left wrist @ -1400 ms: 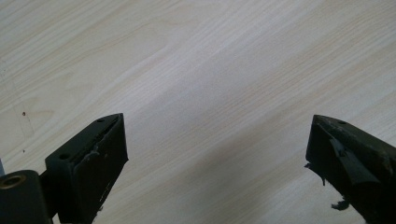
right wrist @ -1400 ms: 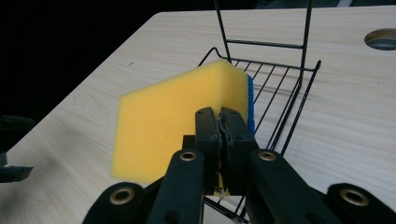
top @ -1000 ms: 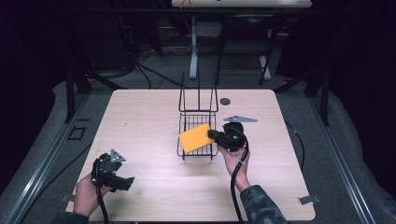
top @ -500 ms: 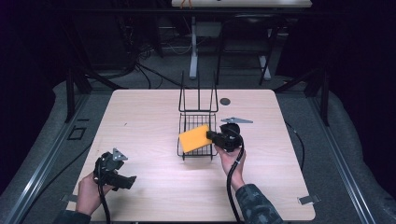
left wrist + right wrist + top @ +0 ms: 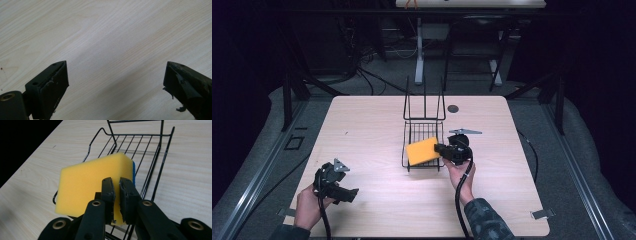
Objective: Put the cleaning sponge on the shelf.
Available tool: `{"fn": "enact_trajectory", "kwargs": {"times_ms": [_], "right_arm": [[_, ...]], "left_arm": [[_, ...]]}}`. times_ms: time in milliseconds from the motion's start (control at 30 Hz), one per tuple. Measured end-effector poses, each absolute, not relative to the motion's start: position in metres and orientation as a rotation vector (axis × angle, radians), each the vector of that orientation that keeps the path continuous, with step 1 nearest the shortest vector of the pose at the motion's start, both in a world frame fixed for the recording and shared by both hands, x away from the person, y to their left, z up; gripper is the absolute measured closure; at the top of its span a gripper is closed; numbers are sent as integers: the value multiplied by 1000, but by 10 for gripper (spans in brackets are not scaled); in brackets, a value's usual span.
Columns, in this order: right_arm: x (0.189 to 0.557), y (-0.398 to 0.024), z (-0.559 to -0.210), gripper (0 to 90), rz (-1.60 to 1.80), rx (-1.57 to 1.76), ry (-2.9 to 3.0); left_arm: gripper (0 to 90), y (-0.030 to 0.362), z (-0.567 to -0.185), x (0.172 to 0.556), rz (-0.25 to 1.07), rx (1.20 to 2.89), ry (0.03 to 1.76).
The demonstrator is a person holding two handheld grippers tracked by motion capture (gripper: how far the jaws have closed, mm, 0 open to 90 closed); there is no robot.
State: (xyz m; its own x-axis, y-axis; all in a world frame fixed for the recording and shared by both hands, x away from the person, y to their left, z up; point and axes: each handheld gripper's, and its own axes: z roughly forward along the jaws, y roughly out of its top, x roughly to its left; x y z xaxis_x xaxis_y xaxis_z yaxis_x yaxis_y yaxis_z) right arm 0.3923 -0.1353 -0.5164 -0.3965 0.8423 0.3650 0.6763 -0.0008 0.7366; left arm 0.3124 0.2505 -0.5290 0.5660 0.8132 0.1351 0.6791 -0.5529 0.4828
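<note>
Right gripper (image 5: 117, 195) clamped on yellow sponge (image 5: 92, 185), jaws nearly together, pinching sponge's near edge. Sponge tilted, held over near end of black wire rack (image 5: 150, 165); blue layer visible on its far face. High view: sponge (image 5: 422, 151) sits above rack (image 5: 424, 135) at counter (image 5: 362, 130) centre, right gripper (image 5: 446, 150) just beside rack's right side. Can't tell if sponge touches wire. Left gripper (image 5: 346, 192) at near-left of counter, well apart from rack, jaws spread wide, empty, bare wood between them.
</note>
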Motion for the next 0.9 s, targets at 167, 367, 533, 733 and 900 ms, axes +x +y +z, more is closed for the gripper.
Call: {"fn": "enact_trajectory", "kwargs": {"times_ms": [167,367,533,733,900], "right_arm": [[392,-136,-521,801,1308,1650,2092],[392,-136,-523,772,1269,1673,2109],[391,-135,-523,722,1226,1677,2128],[390,-131,-521,656,1149,1656,2152],[389,-131,-521,650,1149,1651,2167]], "left_arm": [[68,251,-529,313,485,2424,1219],[68,252,-529,313,492,2420,1224],[68,252,-530,313,487,2424,1221],[70,255,-530,314,496,2428,1226],[70,255,-530,314,495,2427,1224]]}}
